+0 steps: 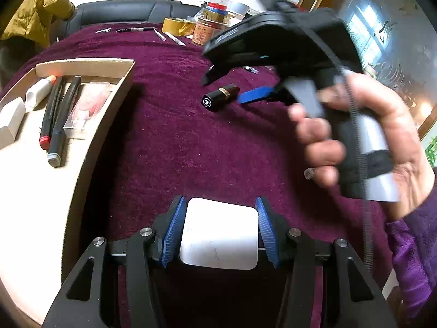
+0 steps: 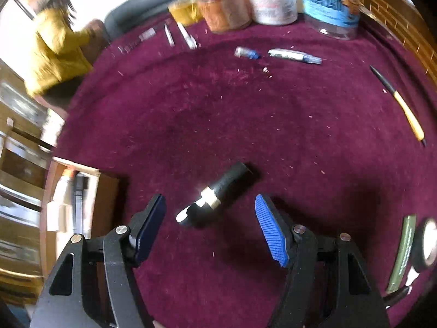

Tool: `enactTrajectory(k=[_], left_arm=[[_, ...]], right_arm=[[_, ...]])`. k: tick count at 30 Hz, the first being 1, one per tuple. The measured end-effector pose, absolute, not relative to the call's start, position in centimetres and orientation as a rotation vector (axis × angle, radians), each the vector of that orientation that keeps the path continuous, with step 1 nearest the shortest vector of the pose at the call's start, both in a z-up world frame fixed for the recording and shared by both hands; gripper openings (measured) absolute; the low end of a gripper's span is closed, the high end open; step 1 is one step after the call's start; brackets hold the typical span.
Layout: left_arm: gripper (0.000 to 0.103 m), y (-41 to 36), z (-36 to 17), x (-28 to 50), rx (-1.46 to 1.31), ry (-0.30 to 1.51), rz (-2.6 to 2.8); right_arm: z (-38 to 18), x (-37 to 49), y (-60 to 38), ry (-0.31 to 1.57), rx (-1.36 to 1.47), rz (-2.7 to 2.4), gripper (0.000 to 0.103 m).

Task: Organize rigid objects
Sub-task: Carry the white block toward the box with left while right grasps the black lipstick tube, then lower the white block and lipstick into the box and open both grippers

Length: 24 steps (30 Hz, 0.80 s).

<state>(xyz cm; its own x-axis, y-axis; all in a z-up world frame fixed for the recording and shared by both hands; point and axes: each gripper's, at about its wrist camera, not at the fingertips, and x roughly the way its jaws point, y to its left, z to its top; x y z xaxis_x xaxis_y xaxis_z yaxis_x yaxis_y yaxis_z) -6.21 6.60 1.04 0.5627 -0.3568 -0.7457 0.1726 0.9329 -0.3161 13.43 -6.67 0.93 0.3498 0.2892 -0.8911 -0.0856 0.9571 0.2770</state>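
A white rounded block (image 1: 218, 235) sits low between the blue pads (image 1: 172, 229) of my left gripper (image 1: 220, 201), which is shut on it above the maroon cloth. A black lipstick tube with a gold band (image 2: 218, 194) lies on the cloth, also seen as the lipstick (image 1: 220, 98) in the left wrist view. My right gripper (image 2: 209, 198) hangs open over it, a finger on each side and not touching; a hand holds that right gripper (image 1: 222, 90). A cardboard tray (image 1: 90, 67) at the left holds markers (image 1: 57, 120), a white glue tube (image 1: 38, 91), a clear case and a white box.
Far across the cloth stand jars (image 2: 226, 8), tubs, a tape roll (image 1: 179, 26) and several pens (image 1: 174, 38). A yellow-handled pen (image 2: 404, 109) lies at the right, small tubes (image 2: 295, 54) further back. A person in a yellow jacket (image 2: 57, 52) stands by a dark sofa.
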Motion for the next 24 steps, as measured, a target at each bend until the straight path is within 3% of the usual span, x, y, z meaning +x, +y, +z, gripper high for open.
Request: enactTrajectory(k=[1,2,4,5,16,24], left_arm=[[0.046,6.6,1.0,-6.2,-0.222,0.923,-0.317],[0.046,6.7,1.0,-6.2,-0.226,0.922,-0.318],[0.046,6.9,1.1,-6.2,-0.235,0.922,-0.322],[0.046,7.0,1.1,-6.2,-0.24,0.921,-0.324],[0.046,7.8,1.3,-6.6,-0.247,0.892,-0.3],[0.045,9.7,4.4,-9.1,-0.298,0.849,-0.29]], right_arm=[[0.5,13.8,-6.1,1.208,0.179,0.228,0.05],[0.0,14.0,-5.6,1.224,0.158,0.214,0.048],[0.0,13.6,-4.8,1.205,0.083,0.187,0.02],[0.1,13.4,-4.8,1.199,0.074,0.187,0.016],[2.9,7.1,-11.2,1.108,0.261,0.251,0.015],[6.2,1.8,-11.7,1.036,0.29,0.335,0.015]])
